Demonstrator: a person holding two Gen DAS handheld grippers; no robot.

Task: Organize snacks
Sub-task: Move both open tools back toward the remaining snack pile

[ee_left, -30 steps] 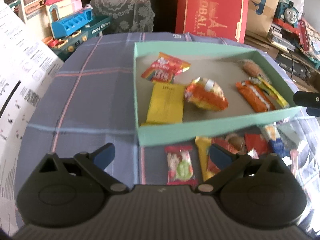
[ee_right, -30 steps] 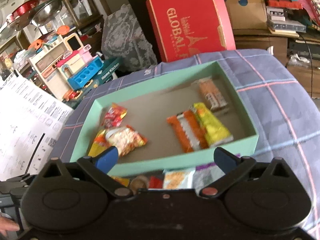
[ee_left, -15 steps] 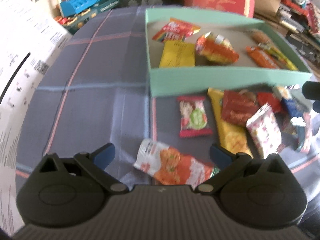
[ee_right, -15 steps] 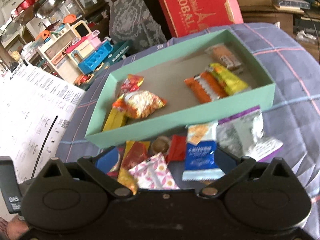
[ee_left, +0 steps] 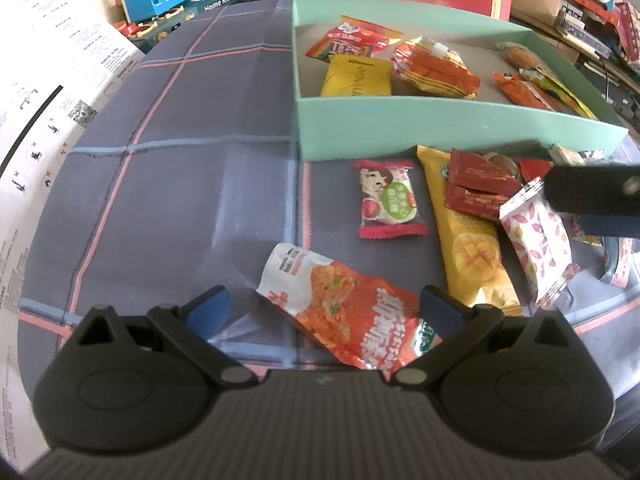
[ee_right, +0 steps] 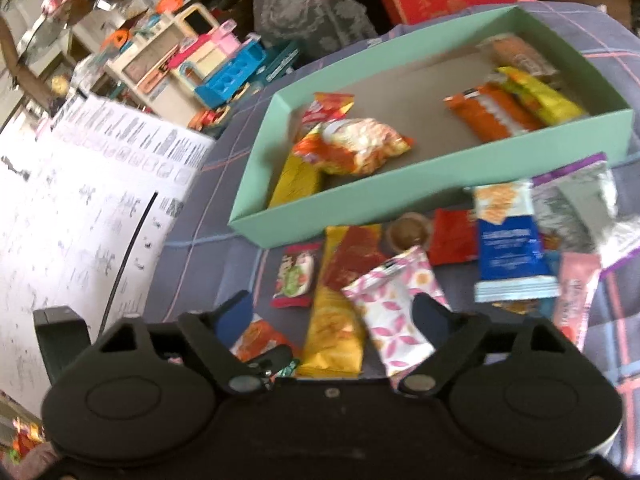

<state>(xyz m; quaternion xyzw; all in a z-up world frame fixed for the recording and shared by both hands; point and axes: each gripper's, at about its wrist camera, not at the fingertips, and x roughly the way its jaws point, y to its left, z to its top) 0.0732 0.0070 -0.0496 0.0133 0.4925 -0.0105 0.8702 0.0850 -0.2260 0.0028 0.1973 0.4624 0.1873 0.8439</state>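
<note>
**Both tongs spread wide over the loose snacks in front of the green box**

Your left gripper point(ee_left: 322, 312) has its jaws spread wide and holds nothing; the orange-and-white noodle packet point(ee_left: 344, 312) lies flat on the plaid cloth point(ee_left: 180, 184) between its fingertips, on the near side of the green box point(ee_left: 440, 132).

Your right gripper point(ee_right: 334, 316) is also spread wide and empty. The pink-leaf white packet point(ee_right: 394, 304) and the long yellow mango packet point(ee_right: 334, 320) lie between its fingers, again on the near side of the box.

Just in front of the box's near wall sits the loose pile: a small red-edged candy packet point(ee_left: 388, 204) at the left, the dark red sachets point(ee_left: 476, 184) lying on the yellow packet, then a blue-and-white packet point(ee_right: 510, 244) and a silver-and-purple packet point(ee_right: 572, 204) further right.

Inside the box, at its left end, lie a red rainbow packet point(ee_left: 352, 40), a square yellow packet point(ee_left: 358, 76) and a crinkled orange packet point(ee_left: 434, 68). At its right end an orange bar point(ee_right: 492, 114) and a yellow-green bar point(ee_right: 540, 96) lie side by side, with a brown snack point(ee_right: 516, 52) behind them.
</note>
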